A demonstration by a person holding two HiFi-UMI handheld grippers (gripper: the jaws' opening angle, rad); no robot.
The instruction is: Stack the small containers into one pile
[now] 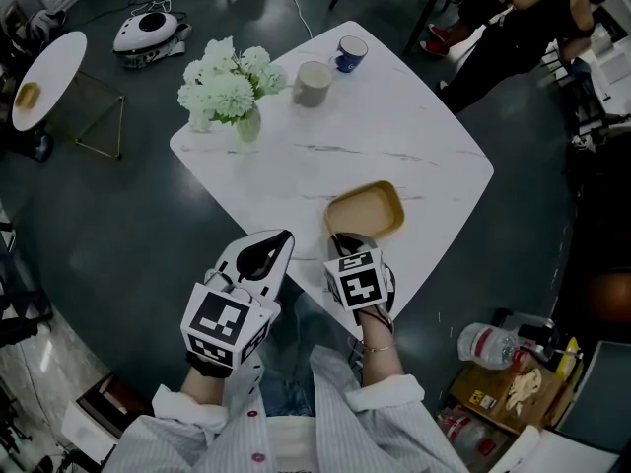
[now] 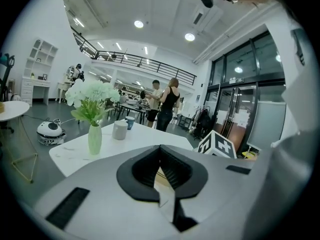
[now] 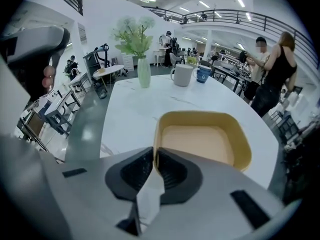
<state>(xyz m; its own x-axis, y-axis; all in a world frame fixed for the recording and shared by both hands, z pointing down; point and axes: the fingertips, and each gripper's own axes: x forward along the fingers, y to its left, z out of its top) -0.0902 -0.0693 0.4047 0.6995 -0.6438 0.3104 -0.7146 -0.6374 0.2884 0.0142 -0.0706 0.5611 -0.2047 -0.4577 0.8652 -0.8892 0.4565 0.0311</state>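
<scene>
The left gripper (image 1: 280, 238) is idling, pressed together and empty, beside the yellow container (image 1: 367, 210) whose near rim the right gripper (image 1: 344, 240) is pinching, seemingly ready for a level lift next.

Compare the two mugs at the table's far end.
Colour: the blue mug is dark blue outside and white inside; the beige mug is pale all over.
Size: the beige mug looks wider than the blue mug.
Place: the blue mug stands nearer the white table's far corner; the beige mug stands closer to the flower vase.
Both stand upright, open end up, close together.
</scene>
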